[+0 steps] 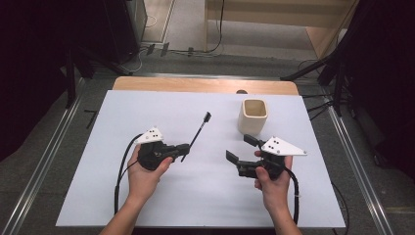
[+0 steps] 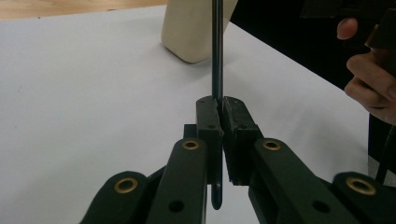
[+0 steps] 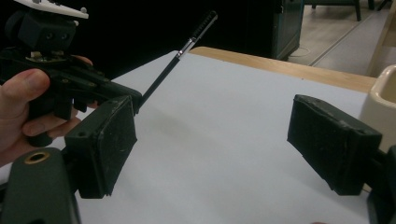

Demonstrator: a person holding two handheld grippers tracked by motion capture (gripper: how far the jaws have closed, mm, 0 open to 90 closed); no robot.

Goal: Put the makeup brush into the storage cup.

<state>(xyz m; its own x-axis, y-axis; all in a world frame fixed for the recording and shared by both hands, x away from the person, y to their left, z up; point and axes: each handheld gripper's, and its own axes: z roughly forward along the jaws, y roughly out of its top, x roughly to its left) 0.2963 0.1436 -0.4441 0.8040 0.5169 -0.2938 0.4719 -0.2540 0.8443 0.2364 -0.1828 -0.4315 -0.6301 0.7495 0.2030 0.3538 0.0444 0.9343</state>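
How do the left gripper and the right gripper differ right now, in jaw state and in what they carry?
The left gripper is shut on the thin black brush, whose tip points up and away; the right gripper stands open with nothing between its pads. The left gripper sits farther from the cream cup; the right gripper is close beside it. Both are hand-held above the white table.

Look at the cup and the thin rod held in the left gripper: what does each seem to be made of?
Cup: matte cream body with thick, soft-edged walls, likely unglazed ceramic or moulded plastic.
Thin rod: dark, glossy shaft with a bright silvery band near its bristly black tip, probably plastic or lacquered metal with a metal collar.
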